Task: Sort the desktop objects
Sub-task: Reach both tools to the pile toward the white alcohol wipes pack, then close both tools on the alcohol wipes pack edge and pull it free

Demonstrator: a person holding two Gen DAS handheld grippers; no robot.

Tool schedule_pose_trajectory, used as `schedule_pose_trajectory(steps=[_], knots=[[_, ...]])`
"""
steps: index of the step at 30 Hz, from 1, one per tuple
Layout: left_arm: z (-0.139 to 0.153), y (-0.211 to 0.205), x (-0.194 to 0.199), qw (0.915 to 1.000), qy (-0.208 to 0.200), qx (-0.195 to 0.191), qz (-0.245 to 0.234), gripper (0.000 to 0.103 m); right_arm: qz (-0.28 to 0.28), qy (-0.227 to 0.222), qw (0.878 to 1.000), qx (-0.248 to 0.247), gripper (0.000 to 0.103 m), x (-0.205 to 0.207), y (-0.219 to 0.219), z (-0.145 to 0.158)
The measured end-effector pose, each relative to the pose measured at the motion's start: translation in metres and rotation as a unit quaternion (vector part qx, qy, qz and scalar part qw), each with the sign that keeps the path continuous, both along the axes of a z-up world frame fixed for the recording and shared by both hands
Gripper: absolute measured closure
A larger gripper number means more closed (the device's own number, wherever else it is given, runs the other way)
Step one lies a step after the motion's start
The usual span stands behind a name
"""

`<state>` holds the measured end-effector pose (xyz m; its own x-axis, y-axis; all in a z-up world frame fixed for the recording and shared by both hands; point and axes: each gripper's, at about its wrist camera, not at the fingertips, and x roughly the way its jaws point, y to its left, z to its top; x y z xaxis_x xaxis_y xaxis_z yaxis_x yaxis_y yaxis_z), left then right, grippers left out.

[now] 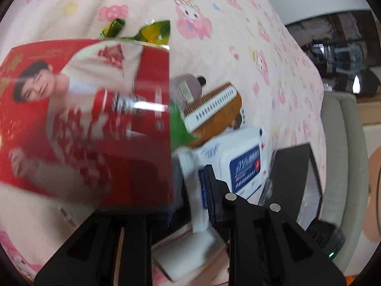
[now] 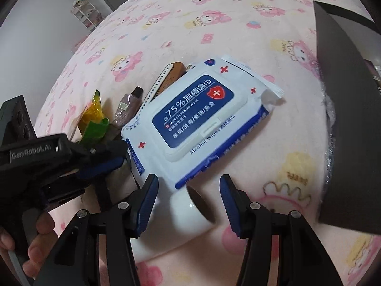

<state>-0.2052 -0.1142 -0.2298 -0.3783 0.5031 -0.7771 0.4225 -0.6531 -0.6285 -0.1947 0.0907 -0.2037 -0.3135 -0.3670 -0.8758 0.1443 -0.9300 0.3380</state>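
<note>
My left gripper (image 1: pixel 190 197) is shut on a thin red packet (image 1: pixel 90 124) printed with a person's picture, and the packet hides its left finger. Seen from the right wrist, that gripper (image 2: pixel 121 157) sits left of a white and blue wet-wipes pack (image 2: pixel 202 119), with the packet edge-on (image 2: pixel 76 126). My right gripper (image 2: pixel 188 205) is open. A white cup (image 2: pixel 181 214) lies on its side between its fingers, clear of the right pad. Beyond the wipes (image 1: pixel 238 164) lie a brown comb (image 1: pixel 214 109), a mauve tube (image 1: pixel 188 88) and a yellow-green wrapper (image 1: pixel 152 32).
Everything rests on a pink cartoon-print cloth (image 2: pixel 214 23). A black box (image 2: pixel 345 119) stands at the right, close to the wipes. A person's hand (image 2: pixel 35 238) holds the left gripper. A white block (image 1: pixel 188 250) lies under the left gripper. The far cloth is bare.
</note>
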Motion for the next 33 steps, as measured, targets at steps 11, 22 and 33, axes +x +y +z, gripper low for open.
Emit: schedule_pose_trajectory(steps=[11,22,33], knots=[[0.008,0.018,-0.016,0.9986,0.01,0.001,-0.052,0.082,0.016,0.037,0.999,0.028,0.054,0.006,-0.013,0.011],[0.021,0.011,-0.048,0.9949,0.055,-0.069,-0.049,0.082,0.005,0.022,0.999,0.035,0.054,-0.004,-0.006,0.006],[0.01,0.029,-0.002,0.9937,-0.035,0.001,-0.106,0.082,0.009,0.022,1.0,0.001,0.054,0.002,0.005,0.012]])
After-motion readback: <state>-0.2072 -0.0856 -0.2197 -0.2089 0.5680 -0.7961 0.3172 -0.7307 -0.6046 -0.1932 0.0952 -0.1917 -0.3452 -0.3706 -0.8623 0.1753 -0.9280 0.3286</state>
